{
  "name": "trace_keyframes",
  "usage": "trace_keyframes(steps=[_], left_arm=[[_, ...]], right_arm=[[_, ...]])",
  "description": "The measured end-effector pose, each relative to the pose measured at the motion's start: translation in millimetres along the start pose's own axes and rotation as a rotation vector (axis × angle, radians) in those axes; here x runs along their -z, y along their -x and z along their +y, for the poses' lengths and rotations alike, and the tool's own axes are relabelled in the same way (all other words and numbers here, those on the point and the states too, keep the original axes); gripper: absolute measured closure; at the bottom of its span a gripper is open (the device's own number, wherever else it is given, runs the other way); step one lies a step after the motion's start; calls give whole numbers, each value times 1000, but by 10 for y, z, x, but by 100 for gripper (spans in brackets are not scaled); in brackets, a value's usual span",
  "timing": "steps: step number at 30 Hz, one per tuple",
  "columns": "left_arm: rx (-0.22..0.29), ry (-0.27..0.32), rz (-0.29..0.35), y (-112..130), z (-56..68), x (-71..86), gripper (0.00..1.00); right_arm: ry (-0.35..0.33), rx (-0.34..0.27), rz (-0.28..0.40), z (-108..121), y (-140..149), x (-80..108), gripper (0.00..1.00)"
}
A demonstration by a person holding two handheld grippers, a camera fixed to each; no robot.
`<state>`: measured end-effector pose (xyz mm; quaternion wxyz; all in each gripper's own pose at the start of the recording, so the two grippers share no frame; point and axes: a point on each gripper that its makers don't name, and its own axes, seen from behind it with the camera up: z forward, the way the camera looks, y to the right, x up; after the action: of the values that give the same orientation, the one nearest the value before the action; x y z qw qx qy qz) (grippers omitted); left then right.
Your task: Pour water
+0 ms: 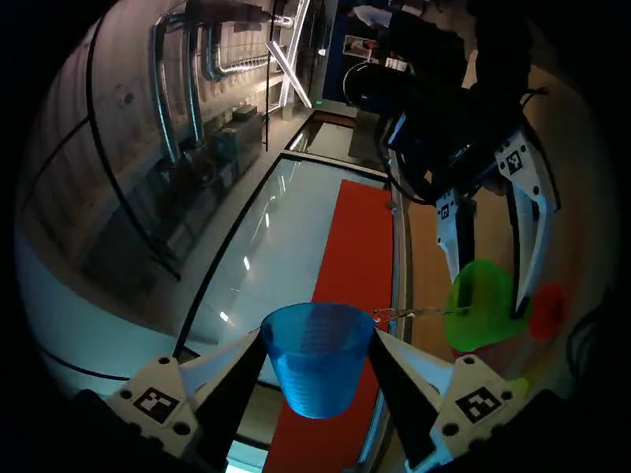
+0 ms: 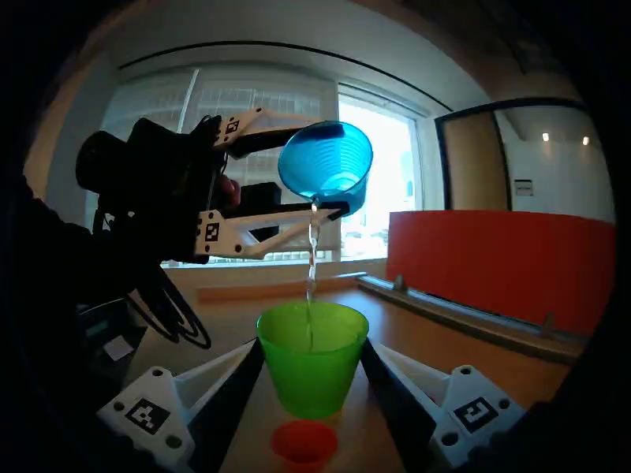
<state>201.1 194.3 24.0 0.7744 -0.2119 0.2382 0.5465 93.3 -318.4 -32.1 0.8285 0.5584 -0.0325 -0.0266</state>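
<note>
Near the green cup (image 2: 313,370), orange cup (image 2: 304,443) on table (image 2: 410,315), red partition (image 2: 505,260) beyond.

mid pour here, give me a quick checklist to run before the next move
1. Left gripper shut on the blue cup: ok, both fingers press its sides.
2. Right gripper shut on the green cup: ok.
3. Stream lands inside the green cup: ok.
4. Water level in the green cup: cannot tell.
5. Water left in the blue cup: cannot tell.
6. Gap between the green cup and the orange cup below it: cannot tell.
</note>
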Motion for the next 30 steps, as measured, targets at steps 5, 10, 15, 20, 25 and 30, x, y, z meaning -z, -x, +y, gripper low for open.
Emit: trace_keyframes(steps=[5,10,15,20,25,30], left_arm=[[-14,3,2,-14,10,-9,14],[-30,1,4,-23,8,-22,14],[-45,0,4,-33,-3,-25,14],[-59,-3,3,-31,-17,-28,14],[-75,-5,3,-34,-10,-37,14],[-91,-6,3,-57,-17,-43,14]], right_arm=[[0,1,0,1,-13,6,12],[1,4,0,1,-24,4,12],[1,5,2,6,-27,7,12],[0,7,4,13,-23,2,12],[-1,11,5,10,-40,-1,12],[1,13,7,11,-58,-2,12]])
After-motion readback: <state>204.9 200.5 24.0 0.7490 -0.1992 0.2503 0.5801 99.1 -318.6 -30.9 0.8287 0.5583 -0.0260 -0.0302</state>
